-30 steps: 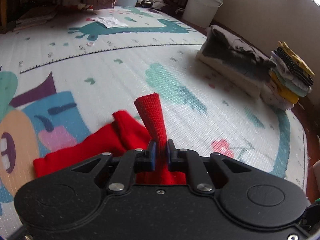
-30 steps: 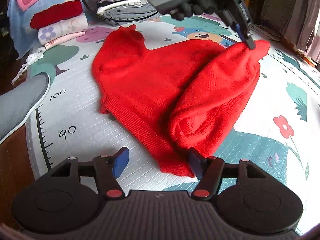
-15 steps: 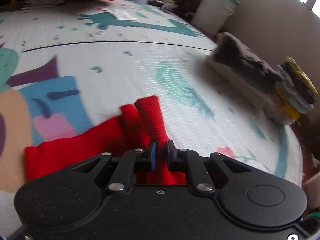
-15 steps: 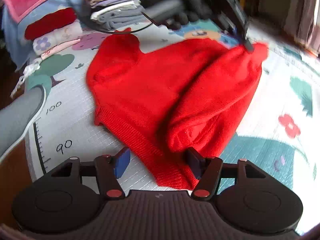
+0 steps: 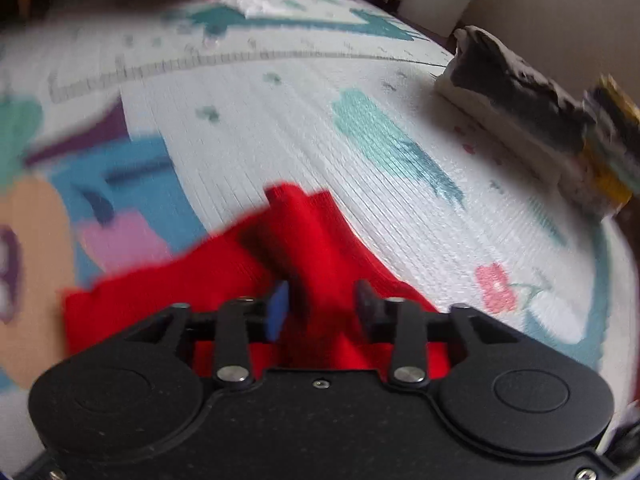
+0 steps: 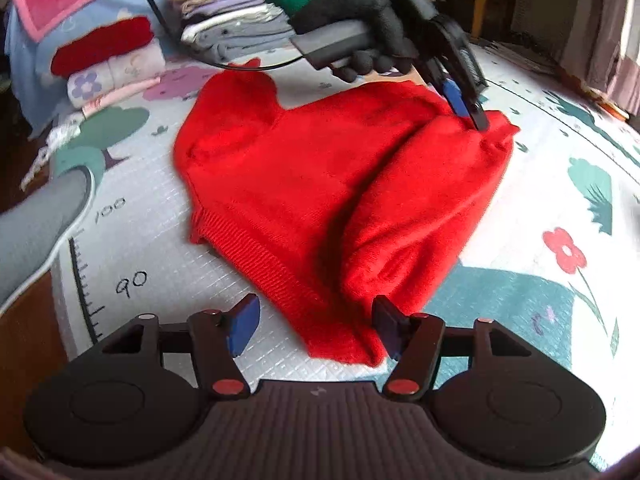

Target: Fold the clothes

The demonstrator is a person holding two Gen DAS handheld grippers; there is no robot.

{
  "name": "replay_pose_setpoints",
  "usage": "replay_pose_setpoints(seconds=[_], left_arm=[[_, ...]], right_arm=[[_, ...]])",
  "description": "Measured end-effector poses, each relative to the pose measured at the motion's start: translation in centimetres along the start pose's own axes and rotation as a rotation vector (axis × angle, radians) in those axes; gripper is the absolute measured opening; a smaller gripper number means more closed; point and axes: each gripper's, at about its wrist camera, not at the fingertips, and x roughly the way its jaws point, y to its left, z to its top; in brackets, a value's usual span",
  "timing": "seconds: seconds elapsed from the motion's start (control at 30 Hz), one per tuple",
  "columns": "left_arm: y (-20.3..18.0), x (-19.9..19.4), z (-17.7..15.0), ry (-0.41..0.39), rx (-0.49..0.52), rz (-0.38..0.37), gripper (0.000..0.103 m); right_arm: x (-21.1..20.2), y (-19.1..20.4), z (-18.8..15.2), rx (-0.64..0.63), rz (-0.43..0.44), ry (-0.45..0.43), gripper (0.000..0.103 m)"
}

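Nearest me, my right tool [image 6: 316,326] hangs with its jaws spread wide and nothing between them, just above the ribbed hem of the red sweater [image 6: 304,184]. The sweater lies on the play mat [image 6: 560,184], one side doubled over the body into a thick roll on my right. Farther off, my left tool [image 6: 466,106] rests its tips on the folded sleeve end; in its own blurred view, the left tool [image 5: 322,306] has its jaws parted, red cloth lying loose between them. I judge the sleeve fold is being set down. Next I would want a grip on the hem or the other side, keeping the roll flat. Beyond sit folded stacks [image 6: 116,64].
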Motion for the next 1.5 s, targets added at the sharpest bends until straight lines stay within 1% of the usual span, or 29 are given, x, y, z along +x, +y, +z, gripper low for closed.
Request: replay_pose_setpoints(seconds=[0.03, 0.07, 0.1, 0.13, 0.17, 0.2, 0.27, 0.3, 0.33, 0.37, 0.4, 0.47, 0.53, 0.6, 0.67, 0.73, 0.8, 0.93, 1.03, 1.1, 1.13, 1.17, 1.2, 1.3, 1.33, 1.37, 1.4, 1.47, 1.5], left_arm=[[-0.5, -0.6, 0.1, -0.019, 0.054, 0.007, 0.039], [-1.0, -1.2, 0.1, -0.036, 0.099, 0.005, 0.039], [-1.4, -1.6, 0.1, -0.045, 0.125, -0.006, 0.039], [-1.8, -1.6, 0.1, -0.048, 0.14, -0.028, 0.039], [-2.2, -1.5, 0.1, -0.041, 0.155, -0.048, 0.039], [-2.5, -1.1, 0.0, -0.03, 0.17, -0.054, 0.039], [-3.1, 0.3, -0.4, 0.014, 0.197, -0.056, 0.039], [-3.4, 1.3, -0.6, 0.041, 0.213, -0.053, 0.039], [-3.7, 1.8, -1.0, 0.049, 0.251, -0.04, 0.04], [-4.2, 2.3, -1.5, 0.051, 0.297, -0.025, 0.041], [-4.3, 2.4, -1.5, 0.059, 0.31, -0.019, 0.042], [-4.5, 2.4, -1.2, 0.077, 0.316, -0.013, 0.042], [-4.7, 1.8, -0.8, 0.103, 0.347, -0.004, 0.04], [-4.7, -1.2, 0.1, 0.053, 0.347, -0.018, 0.039], [-3.5, -4.1, 0.0, 0.014, 0.312, -0.007, 0.041], [-2.1, -7.0, -0.2, -0.024, 0.273, 0.008, 0.041], [0.2, -8.7, -2.0, -0.034, 0.178, 0.041, 0.041], [5.0, -11.9, -6.3, -0.047, -0.025, 0.112, 0.043], [8.5, -14.3, -9.4, -0.057, -0.178, 0.165, 0.043], [10.9, -15.9, -11.5, -0.064, -0.28, 0.2, 0.043], [11.8, -16.4, -12.3, -0.076, -0.332, 0.2, 0.043], [12.5, -16.8, -13.0, -0.092, -0.384, 0.194, 0.043], [13.0, -17.2, -13.3, -0.107, -0.415, 0.188, 0.043], [13.4, -18.0, -13.8, -0.151, -0.451, 0.167, 0.043], [13.4, -18.2, -14.0, -0.163, -0.461, 0.154, 0.043], [13.5, -18.4, -14.0, -0.173, -0.467, 0.141, 0.043], [13.4, -18.5, -14.1, -0.181, -0.471, 0.131, 0.043], [13.2, -18.4, -14.0, -0.19, -0.478, 0.115, 0.043], [13.1, -18.2, -13.9, -0.191, -0.483, 0.11, 0.043]], right_arm=[[-0.4, -0.3, 0.0, 0.006, -0.001, -0.01, 0.058], [-0.8, -0.5, 0.2, 0.011, -0.007, -0.029, 0.052], [-1.1, -0.9, 0.6, 0.017, -0.018, -0.054, 0.048], [-1.4, -1.2, 1.0, 0.024, -0.029, -0.079, 0.047], [-1.5, -1.4, 1.5, 0.025, -0.04, -0.102, 0.043], [-1.3, -1.3, 2.1, 0.016, -0.047, -0.12, 0.043], [-0.3, -1.1, 3.5, -0.007, -0.032, -0.144, 0.042], [0.4, -1.1, 3.9, -0.006, -0.02, -0.143, 0.042], [1.5, -1.3, 4.1, 0.003, -0.01, -0.114, 0.042], [2.9, -1.7, 3.9, 0.027, -0.003, -0.055, 0.041], [4.0, -2.1, 3.3, 0.057, 0.006, -0.009, 0.042], [4.2, -2.4, 2.0, 0.068, 0.019, -0.035, 0.042], [4.2, -2.1, 1.8, 0.052, -0.001, -0.033, 0.042], [3.9, -1.9, 2.3, 0.071, 0.004, -0.025, 0.042], [2.8, -2.1, 2.5, 0.08, 0.034, -0.024, 0.043], [1.8, -2.5, 2.4, 0.066, 0.049, 0.01, 0.043], [0.7, -2.9, 2.4, 0.041, 0.06, 0.05, 0.043], [-1.8, -2.9, 3.8, -0.097, 0.039, 0.14, 0.045], [-3.3, -1.8, 5.9, -0.223, 0.083, 0.183, 0.048], [-3.2, -0.3, 7.8, -0.325, 0.131, 0.247, 0.048], [-2.6, 0.7, 8.6, -0.369, 0.15, 0.284, 0.049], [-1.8, 1.8, 9.4, -0.405, 0.166, 0.318, 0.051], [-1.0, 3.0, 10.1, -0.437, 0.183, 0.338, 0.055], [1.5, 7.6, 11.7, -0.479, 0.201, 0.303, 0.057], [2.6, 9.2, 12.1, -0.475, 0.196, 0.284, 0.056], [3.8, 10.8, 12.4, -0.472, 0.179, 0.258, 0.054], [5.0, 12.3, 12.5, -0.474, 0.147, 0.228, 0.05], [7.6, 15.6, 12.6, -0.478, 0.063, 0.168, 0.047], [8.7, 16.9, 12.5, -0.473, 0.024, 0.151, 0.046]])
